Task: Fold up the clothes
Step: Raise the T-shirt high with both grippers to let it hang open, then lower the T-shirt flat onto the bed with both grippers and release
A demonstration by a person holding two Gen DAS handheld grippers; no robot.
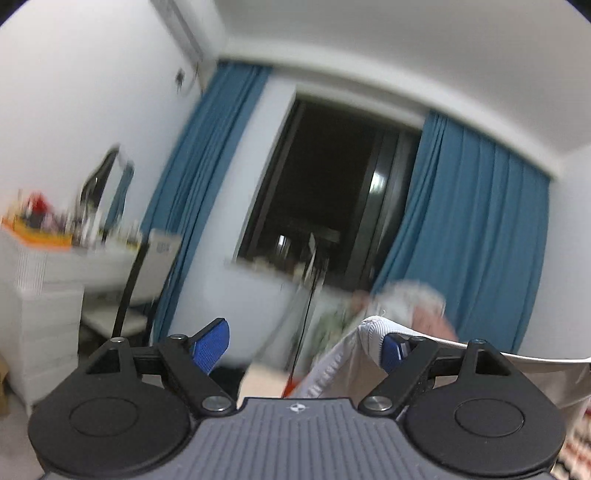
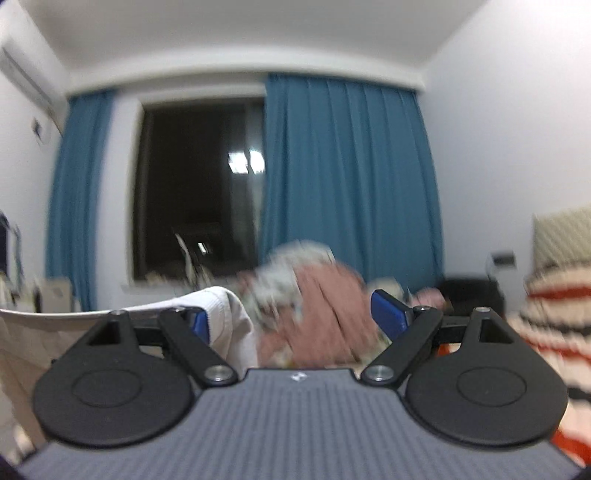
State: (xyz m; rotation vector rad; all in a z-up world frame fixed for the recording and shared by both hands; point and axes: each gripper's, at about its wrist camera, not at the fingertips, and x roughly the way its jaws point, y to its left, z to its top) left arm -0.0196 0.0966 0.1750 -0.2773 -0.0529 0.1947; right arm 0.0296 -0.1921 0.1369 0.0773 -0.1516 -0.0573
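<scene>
Left wrist view, heavy motion blur. Far left: white drawer unit (image 1: 48, 306) with cluttered top, mirror (image 1: 107, 181) on the wall above it, AC unit (image 1: 181, 27) near the ceiling. Blue curtains (image 1: 207, 192) on both sides of a dark window (image 1: 332, 195).

Left gripper (image 1: 301, 347): jaws spread wide, points about level. Left blue pad (image 1: 210, 345) is bare, nothing touching it. White garment (image 1: 369, 332) is draped over the right finger, ribbed hem wrapped round the pad; not pinched between the pads. Its top edge runs taut off to the right edge of view, fabric hangs down below.

Behind it: blurred pile of pink and white clothes (image 1: 413, 306).

Right wrist view: same white garment (image 2: 221, 306) comes in from the left edge as a taut line and hooks over the left finger of the right gripper (image 2: 299, 317), ribbed hem bunched against that pad. Right pad (image 2: 388, 314) is bare. Jaws spread wide, nothing clamped between them.

So the garment hangs stretched between the two grippers, hooked on the inner finger of each.

Centre background: pink clothes pile (image 2: 314, 295), window and curtain behind. Far right: striped red, black and white bedding (image 2: 554, 332), power socket (image 2: 502, 258) on the wall.
</scene>
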